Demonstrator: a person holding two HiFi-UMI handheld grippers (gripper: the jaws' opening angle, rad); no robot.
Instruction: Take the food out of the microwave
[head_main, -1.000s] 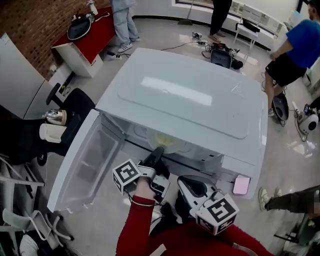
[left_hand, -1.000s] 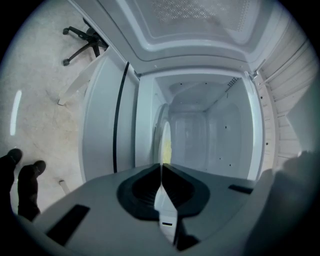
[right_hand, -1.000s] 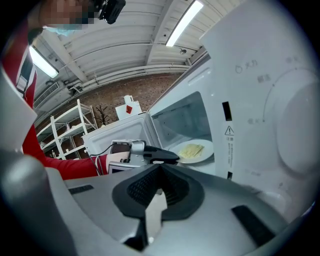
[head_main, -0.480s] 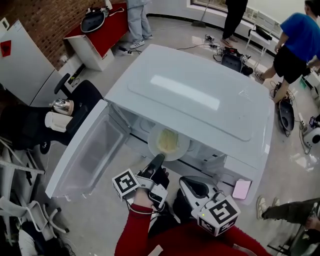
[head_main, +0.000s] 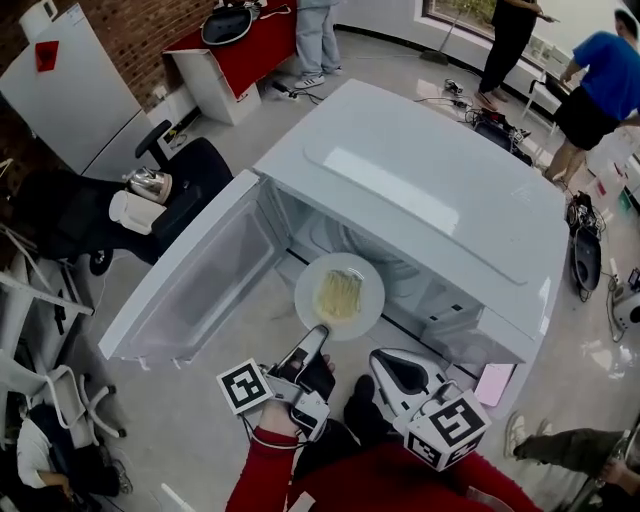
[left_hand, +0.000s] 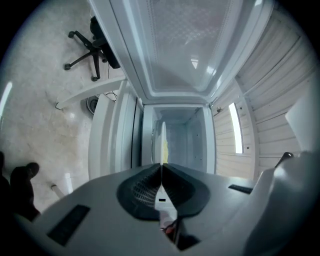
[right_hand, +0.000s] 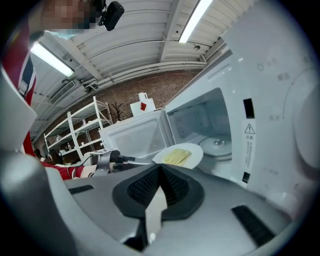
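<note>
Clamping the plate (head_main: 302, 297) rim, left gripper (head_main: 318, 331) is holding food (head_main: 340, 293) just outside the microwave (head_main: 420, 200); right gripper (right_hand: 160, 167) is idling closed, empty; set-down remaining.

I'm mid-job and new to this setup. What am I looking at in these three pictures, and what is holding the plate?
There is no robot arm here: a person holds a two-jaw gripper in each hand. The head view comes from a camera on the person's head, looking down at a white microwave with its door swung open. The other two views come from cameras riding on the grippers, each looking along its own jaws. The left gripper is shut on the rim of a white plate; its own view shows that plate edge-on between the jaws. The plate carries pale yellow food and is held in front of the open cavity. The right gripper is shut and empty.
</note>
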